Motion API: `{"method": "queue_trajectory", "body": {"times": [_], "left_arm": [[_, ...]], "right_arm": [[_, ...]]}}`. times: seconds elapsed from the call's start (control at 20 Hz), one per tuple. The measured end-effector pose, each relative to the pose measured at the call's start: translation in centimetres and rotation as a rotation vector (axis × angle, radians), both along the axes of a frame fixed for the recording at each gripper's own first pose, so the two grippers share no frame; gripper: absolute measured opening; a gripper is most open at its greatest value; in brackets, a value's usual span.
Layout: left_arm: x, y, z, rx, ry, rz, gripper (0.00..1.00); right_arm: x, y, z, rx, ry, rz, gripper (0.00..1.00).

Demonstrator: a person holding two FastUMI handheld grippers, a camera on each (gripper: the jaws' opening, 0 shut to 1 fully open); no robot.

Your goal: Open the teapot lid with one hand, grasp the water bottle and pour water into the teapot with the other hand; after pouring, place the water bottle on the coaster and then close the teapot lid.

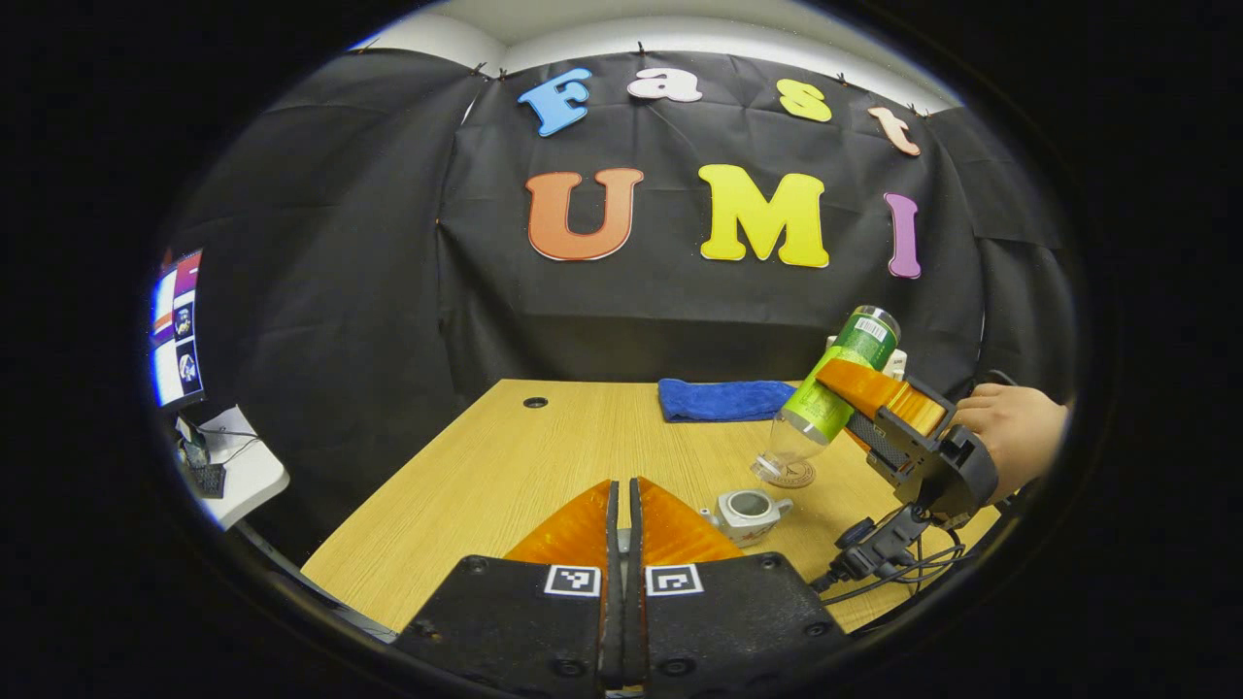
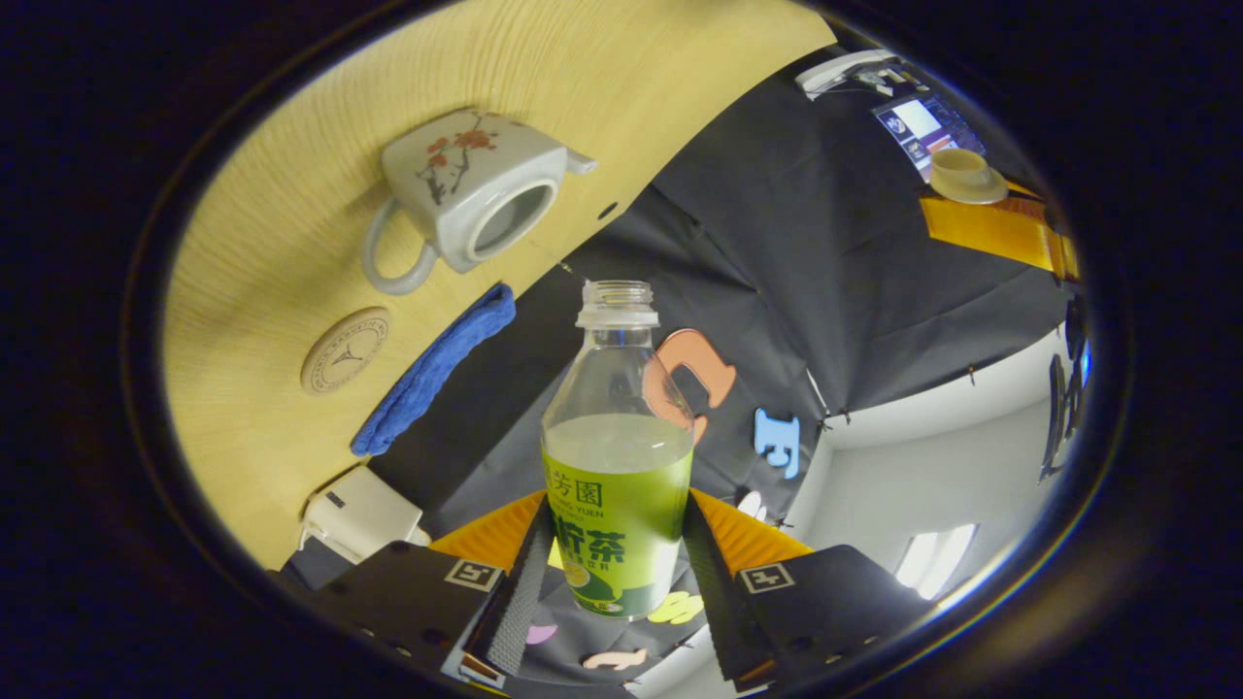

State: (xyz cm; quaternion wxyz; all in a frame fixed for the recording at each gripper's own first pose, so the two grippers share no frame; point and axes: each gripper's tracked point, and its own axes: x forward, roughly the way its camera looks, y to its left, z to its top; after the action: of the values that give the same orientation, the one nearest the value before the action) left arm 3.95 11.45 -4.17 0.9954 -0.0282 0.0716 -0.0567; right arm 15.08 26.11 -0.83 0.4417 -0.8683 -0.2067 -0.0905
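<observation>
A white teapot (image 1: 748, 513) (image 2: 476, 194) with a red flower print stands lidless on the wooden table (image 1: 544, 466). My left gripper (image 1: 621, 524) is shut, and the right gripper view shows its fingers (image 2: 1000, 233) holding the teapot lid (image 2: 959, 175) by the knob, raised away from the pot. My right gripper (image 1: 845, 383) (image 2: 617, 544) is shut on the green-labelled water bottle (image 1: 835, 388) (image 2: 619, 456). The bottle has no cap and is partly full. It tilts mouth-down over the round coaster (image 1: 791, 474) (image 2: 345, 349), just right of the teapot. I see no stream of water.
A folded blue cloth (image 1: 723, 398) (image 2: 432, 374) lies at the back of the table, with a white box (image 1: 893, 361) (image 2: 359, 515) beside it. A hand (image 1: 1010, 427) holds the right gripper, and cables trail beneath it. A monitor (image 1: 177, 330) stands off the table's left side.
</observation>
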Motion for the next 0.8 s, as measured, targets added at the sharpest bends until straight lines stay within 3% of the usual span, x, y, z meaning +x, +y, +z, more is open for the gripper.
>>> {"method": "queue_trajectory", "body": {"times": [0.45,0.55,0.8], "left_arm": [[0.2,-0.1,-0.3,0.003,0.003,-0.006,0.03],[0.4,-0.1,-0.6,0.003,0.011,0.0,0.03],[0.9,0.6,-1.1,-0.007,0.022,0.024,0.03]], "right_arm": [[-0.5,0.7,-1.0,-0.055,-0.027,0.021,0.72],[-0.6,1.0,-1.9,-0.062,-0.031,0.026,0.75],[-0.1,0.4,-2.0,-0.005,-0.018,0.024,0.74]]}}
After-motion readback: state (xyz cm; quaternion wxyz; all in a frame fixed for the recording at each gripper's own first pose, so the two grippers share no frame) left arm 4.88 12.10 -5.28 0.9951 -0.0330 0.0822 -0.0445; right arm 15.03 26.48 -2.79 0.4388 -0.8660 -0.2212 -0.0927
